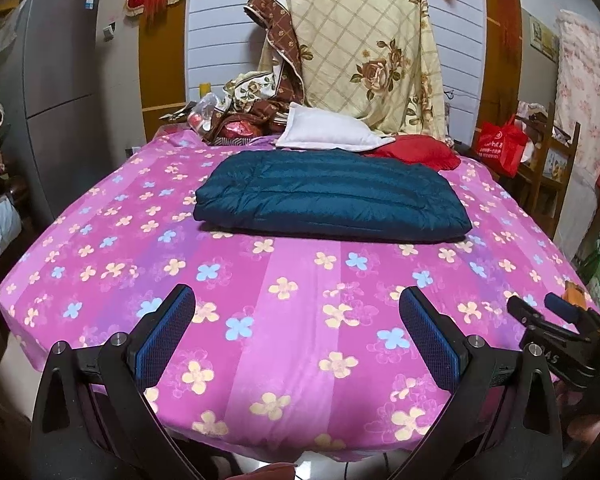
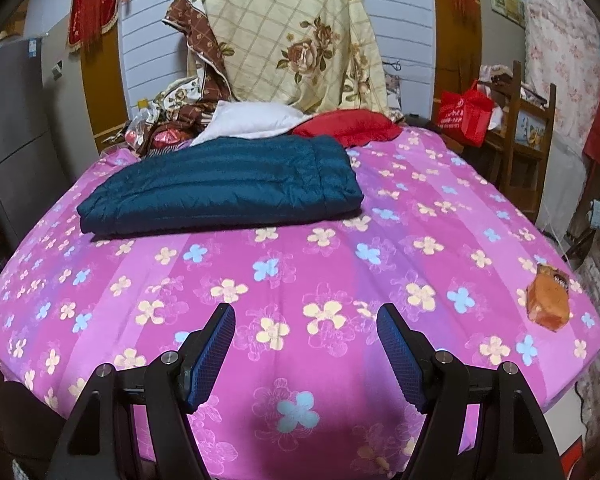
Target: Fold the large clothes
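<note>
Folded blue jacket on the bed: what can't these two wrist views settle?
- Blue jacket: underside and inner folds hidden by its own top layer, both views.
- Red garment: partly behind the jacket and white pillow.
- Orange packet: print too small, right view.

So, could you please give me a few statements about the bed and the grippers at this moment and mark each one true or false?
1. The dark blue jacket lies folded on the pink flowered bedsheet. True.
2. The left gripper is shut on the jacket. False: its jaws stand open with nothing between them, short of the jacket.
3. A white pillow lies behind the jacket. True.
4. The right gripper holds the orange packet. False: it is open and empty; the packet lies on the sheet off to its right.
5. A red bag sits on the bedsheet beside the jacket. False: it is off the bed, by the wooden chair.
</note>
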